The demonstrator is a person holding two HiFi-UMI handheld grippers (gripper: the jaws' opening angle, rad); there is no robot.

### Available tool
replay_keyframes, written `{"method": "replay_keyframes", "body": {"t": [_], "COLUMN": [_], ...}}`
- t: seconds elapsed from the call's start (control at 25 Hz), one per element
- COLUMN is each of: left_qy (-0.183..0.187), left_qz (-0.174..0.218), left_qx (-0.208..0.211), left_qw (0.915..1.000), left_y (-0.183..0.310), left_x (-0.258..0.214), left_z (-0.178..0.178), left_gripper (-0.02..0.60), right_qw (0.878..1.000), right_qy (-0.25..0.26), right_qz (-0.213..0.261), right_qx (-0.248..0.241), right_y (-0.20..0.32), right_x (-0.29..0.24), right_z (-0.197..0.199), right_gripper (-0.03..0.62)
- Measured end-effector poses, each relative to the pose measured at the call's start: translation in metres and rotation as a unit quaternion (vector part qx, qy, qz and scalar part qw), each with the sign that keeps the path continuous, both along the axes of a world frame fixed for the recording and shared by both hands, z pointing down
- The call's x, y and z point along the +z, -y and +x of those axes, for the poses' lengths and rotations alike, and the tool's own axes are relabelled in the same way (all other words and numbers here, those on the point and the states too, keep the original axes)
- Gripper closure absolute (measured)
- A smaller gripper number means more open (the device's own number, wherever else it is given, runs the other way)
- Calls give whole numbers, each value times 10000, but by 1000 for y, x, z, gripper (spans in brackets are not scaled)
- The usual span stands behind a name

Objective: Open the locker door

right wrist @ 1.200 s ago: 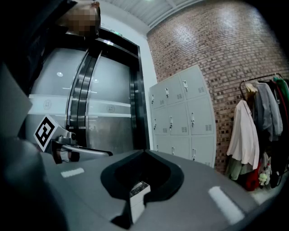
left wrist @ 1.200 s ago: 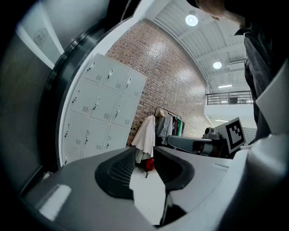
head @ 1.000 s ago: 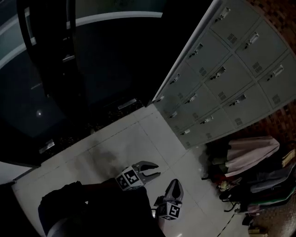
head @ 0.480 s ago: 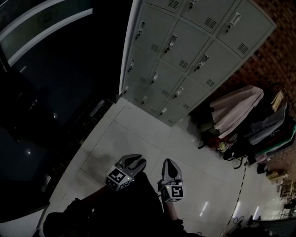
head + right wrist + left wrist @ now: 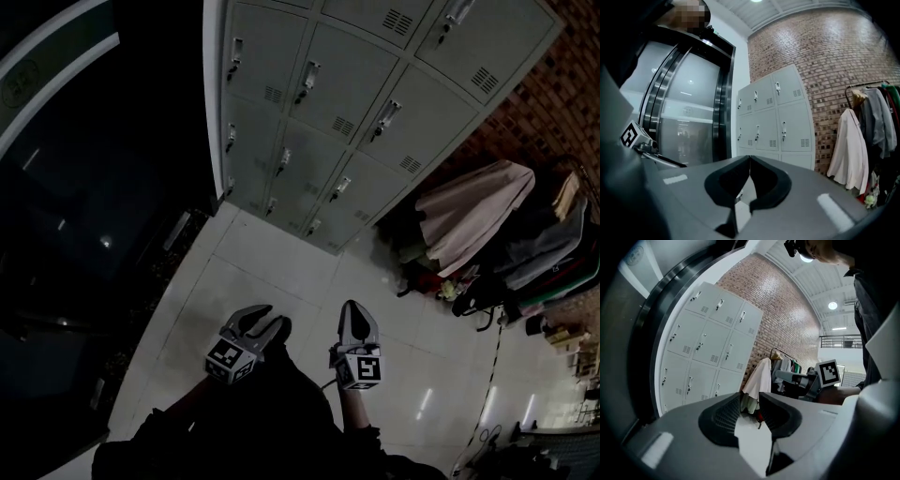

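The bank of grey lockers [image 5: 337, 103] stands well ahead against a brick wall [image 5: 562, 84], every door closed; the step in hand looks like the approach, so walk closer, choose one door handle [image 5: 386, 114] and meet it squarely; left tongs [image 5: 262, 323] apart, empty; right tongs [image 5: 356, 321] pressed together, holding nothing.

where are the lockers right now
In the head view the grey locker bank fills the top centre, against the brick wall, left of the hanging pale coat.
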State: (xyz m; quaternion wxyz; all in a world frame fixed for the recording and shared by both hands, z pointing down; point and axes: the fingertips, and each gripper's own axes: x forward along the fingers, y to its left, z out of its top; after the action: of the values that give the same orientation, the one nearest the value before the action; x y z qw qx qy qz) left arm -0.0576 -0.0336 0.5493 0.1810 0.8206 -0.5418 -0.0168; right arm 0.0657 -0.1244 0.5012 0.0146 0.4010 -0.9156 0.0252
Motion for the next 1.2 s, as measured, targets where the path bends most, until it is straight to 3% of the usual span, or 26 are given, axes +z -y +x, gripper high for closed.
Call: {"method": "replay_keyframes", "body": {"t": [0.28, 0.44, 0.72, 1.0, 1.2], "left_qy": [152, 324, 200, 184, 95], "left_qz": [-34, 141, 181, 394, 505], "left_qx": [208, 216, 250, 544, 436], "left_qw": [9997, 9991, 9993, 9976, 9977], "left_y": [124, 189, 256, 318, 364], "left_x": [-10, -25, -29, -36, -57], "left_z": [14, 21, 17, -12, -52], "left_gripper": [437, 437, 437, 437, 437], "right_qw": [9994, 9992, 9982, 9967, 9956], "right_qy": [-103, 5, -22, -158, -504], "right_qz": [90, 118, 511, 785, 769], "right_qx": [-318, -376, -311, -139, 189], "right_y": [130, 196, 309, 426, 518], "right_x": [0, -7, -38, -81, -99], "right_z": [-10, -17, -45, -98, -125], "right_gripper": [559, 559, 555, 522, 510]}}
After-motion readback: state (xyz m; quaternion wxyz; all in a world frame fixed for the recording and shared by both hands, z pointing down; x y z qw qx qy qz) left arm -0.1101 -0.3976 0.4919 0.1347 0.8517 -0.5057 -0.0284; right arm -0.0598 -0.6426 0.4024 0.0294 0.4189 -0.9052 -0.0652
